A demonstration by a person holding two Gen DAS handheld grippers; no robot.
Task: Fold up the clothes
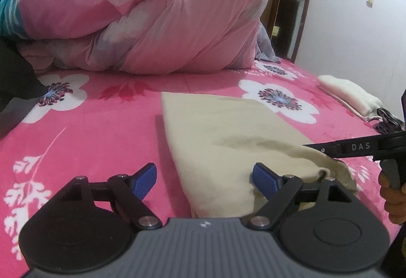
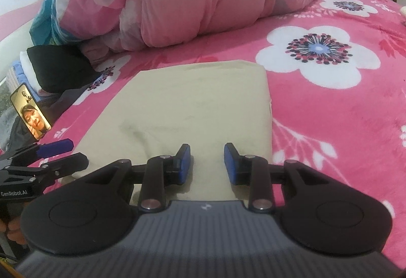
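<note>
A folded beige cloth (image 1: pixel 228 141) lies flat on the pink flowered bedspread (image 1: pixel 88 131). My left gripper (image 1: pixel 204 176) is open at the cloth's near left corner, one blue pad over the bedspread and the other over the cloth. In the right wrist view the same beige cloth (image 2: pixel 198 105) fills the middle, and my right gripper (image 2: pixel 206 163) is open just above its near edge, with nothing between the pads. The right gripper (image 1: pixel 355 147) shows at the right edge of the left wrist view, low over the cloth's right side. The left gripper (image 2: pixel 50 151) appears at the far left.
A bunched pink quilt (image 1: pixel 152 11) rises behind the cloth. A folded white garment (image 1: pixel 350 95) lies at the bed's right edge. A black garment pile (image 2: pixel 55 67) and a lit phone (image 2: pixel 30 110) sit at the left. A doorway (image 1: pixel 291 4) is beyond.
</note>
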